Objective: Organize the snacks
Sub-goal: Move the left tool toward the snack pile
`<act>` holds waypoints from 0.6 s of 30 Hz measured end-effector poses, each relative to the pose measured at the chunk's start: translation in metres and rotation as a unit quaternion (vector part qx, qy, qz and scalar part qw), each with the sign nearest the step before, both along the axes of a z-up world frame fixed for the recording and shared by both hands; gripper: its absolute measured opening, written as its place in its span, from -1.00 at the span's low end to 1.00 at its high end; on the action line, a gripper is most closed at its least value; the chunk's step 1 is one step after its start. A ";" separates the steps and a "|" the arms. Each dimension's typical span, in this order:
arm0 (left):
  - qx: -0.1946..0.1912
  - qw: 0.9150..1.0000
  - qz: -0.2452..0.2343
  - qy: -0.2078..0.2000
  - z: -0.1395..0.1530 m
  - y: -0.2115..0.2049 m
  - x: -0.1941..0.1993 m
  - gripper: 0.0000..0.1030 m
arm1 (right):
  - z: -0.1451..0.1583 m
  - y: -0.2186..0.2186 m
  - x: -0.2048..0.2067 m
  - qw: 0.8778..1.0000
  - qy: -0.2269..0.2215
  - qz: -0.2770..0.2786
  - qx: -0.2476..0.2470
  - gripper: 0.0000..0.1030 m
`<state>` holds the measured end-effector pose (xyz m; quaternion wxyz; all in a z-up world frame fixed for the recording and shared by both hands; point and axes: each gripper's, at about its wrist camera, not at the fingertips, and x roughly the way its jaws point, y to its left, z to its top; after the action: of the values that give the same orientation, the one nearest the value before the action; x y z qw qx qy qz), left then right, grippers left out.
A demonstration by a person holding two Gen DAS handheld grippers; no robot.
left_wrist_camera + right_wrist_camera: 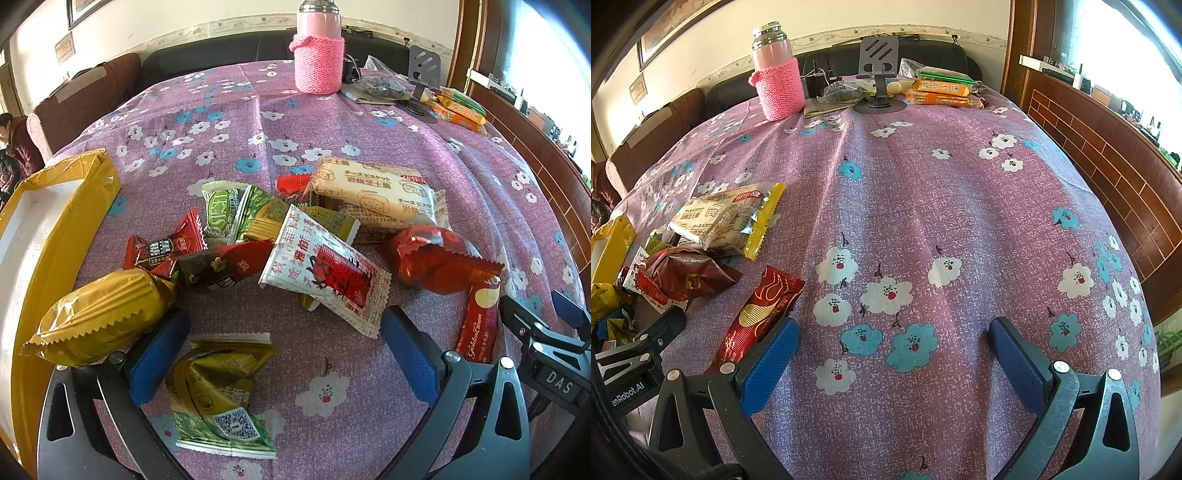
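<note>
Covering the whole work surface ahead of both pairs of fingers, a purple flowered tablecloth (923, 206) carries everything. Next in size, a yellow box (70, 236) with a white inside lies open, outside the left gripper's left finger. Far beyond the fingertips stands a pink flask (318, 55) in a knitted sleeve.

The snack pile (295, 236) lies just ahead of the left gripper (284, 354), whose blue fingers are spread wide with nothing clamped. In that pile a cream biscuit pack (380, 192) sits farthest from the fingertips; a white sachet with red print (328, 273) lies nearer, just beyond the right finger's tip. A gold crinkled packet (99, 317) rests against the outside of the left finger, apparently touching it. A green-gold packet (221, 395) lies between the two fingers, close by the left one. A puffed red packet (436, 262) sits beyond the right finger.

The right gripper (894, 358) is likewise spread wide and empty, with only cloth between its fingers. A long red wafer bar (757, 317) lies slanted just beside its left finger; whether they touch cannot be told.
</note>
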<state>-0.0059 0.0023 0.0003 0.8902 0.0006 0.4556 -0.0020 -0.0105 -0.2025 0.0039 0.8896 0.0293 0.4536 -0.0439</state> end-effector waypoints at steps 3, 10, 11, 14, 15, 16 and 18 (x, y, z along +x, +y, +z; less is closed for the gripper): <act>0.000 1.000 -0.009 0.004 -0.001 0.001 -0.008 1.00 | 0.000 0.000 0.000 1.000 0.000 0.000 0.000 1.00; 0.002 1.000 -0.021 0.008 0.000 -0.006 -0.027 1.00 | 0.000 0.000 0.000 1.000 0.000 0.000 0.000 1.00; 0.001 1.000 -0.022 0.008 0.000 -0.006 -0.028 1.00 | 0.000 0.000 0.000 1.000 0.000 0.000 0.000 1.00; 0.002 1.000 -0.029 0.010 0.001 -0.006 -0.033 1.00 | 0.000 0.000 0.000 1.000 0.000 0.000 0.000 1.00; 0.002 0.999 -0.030 0.011 0.001 -0.007 -0.034 1.00 | 0.000 0.000 0.000 1.000 0.000 0.000 0.000 1.00; 0.002 0.999 -0.032 0.014 0.001 -0.007 -0.034 1.00 | 0.000 0.000 0.000 1.000 0.000 0.000 0.000 1.00; 0.003 0.999 -0.042 0.019 0.001 -0.008 -0.036 1.00 | 0.000 0.000 0.000 1.000 0.000 0.000 0.000 1.00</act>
<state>-0.0422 -0.0053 0.0011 0.8803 0.0224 0.4723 -0.0384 -0.0105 -0.2025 0.0039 0.8895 0.0291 0.4538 -0.0440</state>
